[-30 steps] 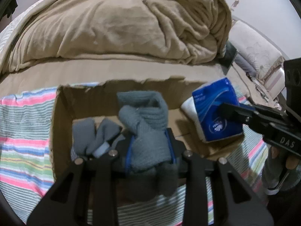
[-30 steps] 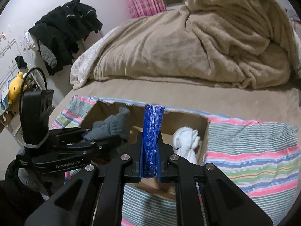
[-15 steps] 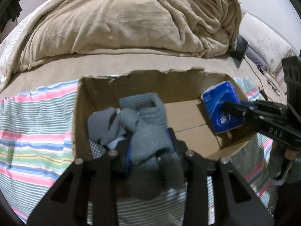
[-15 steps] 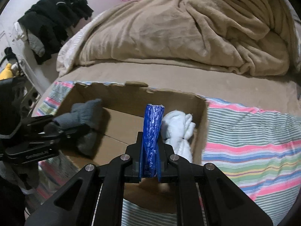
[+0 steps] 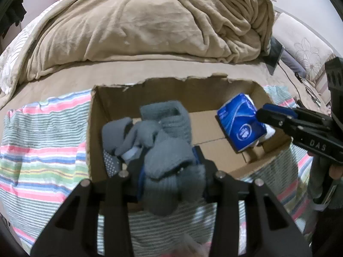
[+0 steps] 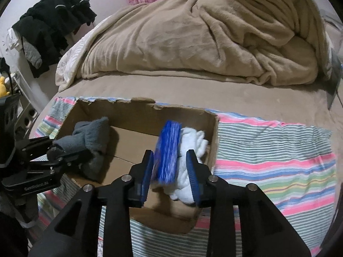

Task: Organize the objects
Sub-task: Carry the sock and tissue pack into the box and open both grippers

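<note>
An open cardboard box (image 5: 94, 128) (image 6: 141, 109) sits on a striped cloth on the bed. My left gripper (image 5: 169, 169) is shut on a grey knitted sock (image 5: 169, 147) and holds it over the box's left side, beside other grey socks (image 5: 115, 132). It also shows in the right wrist view (image 6: 90, 141). My right gripper (image 6: 170, 171) is open over the box's right side. A blue tissue pack (image 6: 168, 152) (image 5: 240, 122) stands on edge between the fingers, leaning on a white cloth (image 6: 190, 147).
A heaped tan blanket (image 5: 150, 21) fills the bed behind the box. The striped cloth (image 6: 274, 150) spreads on both sides. Dark clothes (image 6: 53, 21) hang at the left wall. A pillow (image 5: 304, 42) and cables lie at the far right.
My right gripper has opened and let go of the blue tissue pack, which now rests in the box. Both grippers moved lower over the box. The left still grips the sock.
</note>
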